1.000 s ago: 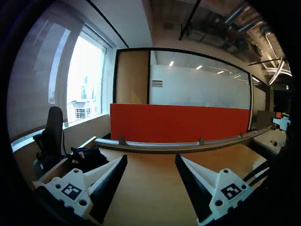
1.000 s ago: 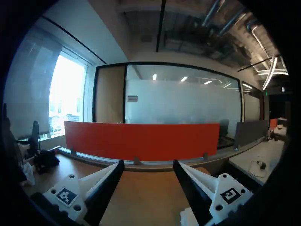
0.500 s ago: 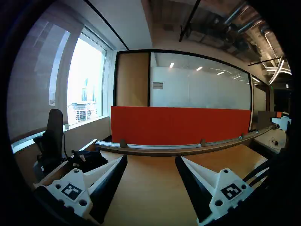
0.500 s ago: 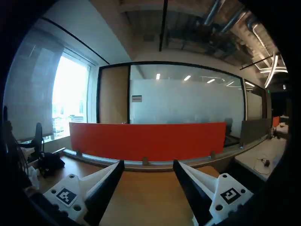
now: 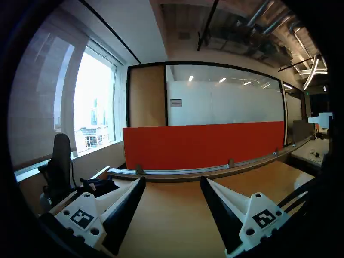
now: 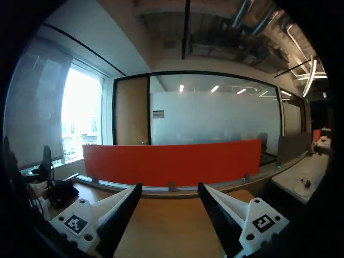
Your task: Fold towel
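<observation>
Left claw (image 5: 172, 178), right claw (image 6: 169, 184) both spread, over wooden bench (image 5: 172, 228). Orange partition (image 5: 202, 146) ahead; black bag (image 5: 96, 185) at left. Partition sat lower in both views than a second earlier. Towel position: could not tell.

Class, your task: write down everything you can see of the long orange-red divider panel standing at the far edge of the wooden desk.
The long orange-red divider panel is a flat, plain rectangle with an even, matte-looking surface; its material cannot be told. It stands upright along the far edge of the wooden desk, its bottom edge seated in small grey brackets on a pale rail. A frosted glass wall rises behind it.
</observation>
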Motion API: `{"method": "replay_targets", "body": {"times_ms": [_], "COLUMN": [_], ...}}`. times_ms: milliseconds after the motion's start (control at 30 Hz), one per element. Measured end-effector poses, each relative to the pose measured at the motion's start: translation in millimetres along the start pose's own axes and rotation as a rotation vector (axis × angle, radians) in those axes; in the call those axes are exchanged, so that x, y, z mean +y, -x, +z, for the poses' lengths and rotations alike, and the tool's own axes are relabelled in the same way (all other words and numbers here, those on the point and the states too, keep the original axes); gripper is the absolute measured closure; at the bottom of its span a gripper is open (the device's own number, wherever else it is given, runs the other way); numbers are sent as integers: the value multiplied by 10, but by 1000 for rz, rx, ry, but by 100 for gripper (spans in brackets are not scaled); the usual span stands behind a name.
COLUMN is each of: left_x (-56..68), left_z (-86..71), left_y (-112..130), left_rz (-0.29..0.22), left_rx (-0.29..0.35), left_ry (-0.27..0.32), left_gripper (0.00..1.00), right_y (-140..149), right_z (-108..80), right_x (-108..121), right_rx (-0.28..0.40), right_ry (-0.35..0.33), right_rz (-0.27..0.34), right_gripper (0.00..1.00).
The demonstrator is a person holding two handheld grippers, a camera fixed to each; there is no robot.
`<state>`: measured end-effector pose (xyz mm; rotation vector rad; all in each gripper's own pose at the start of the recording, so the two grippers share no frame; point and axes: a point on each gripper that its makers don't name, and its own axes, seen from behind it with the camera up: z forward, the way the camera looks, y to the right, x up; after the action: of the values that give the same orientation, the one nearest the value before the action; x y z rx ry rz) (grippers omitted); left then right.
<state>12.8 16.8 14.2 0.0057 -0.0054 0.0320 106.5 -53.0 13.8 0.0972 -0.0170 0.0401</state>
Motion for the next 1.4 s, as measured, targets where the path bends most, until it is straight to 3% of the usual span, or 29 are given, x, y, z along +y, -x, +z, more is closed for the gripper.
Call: {"method": "replay_targets", "body": {"times_ms": [167, 400, 1033, 1400], "left_x": [6, -12, -74, -184], "left_z": [-16, -25, -87, -62], "left_y": [117, 367, 1311, 1643], "left_rz": [37, 48, -4, -35], "left_rx": [9, 22, 46, 60], "left_ry": [4, 4, 1, -12], "left_gripper": [6, 6, 6, 6], "right_y": [-57, -15, 687, 899], "right_z": [8, 9, -10, 26], "right_x": [-48, -150, -256, -327], "right_rx": [8, 18, 27, 32], "right_ry": [-1, -4, -7, -16], "right_rz": [21, 23, -10, -29], "right_gripper": [0, 0, 0, 0]}}
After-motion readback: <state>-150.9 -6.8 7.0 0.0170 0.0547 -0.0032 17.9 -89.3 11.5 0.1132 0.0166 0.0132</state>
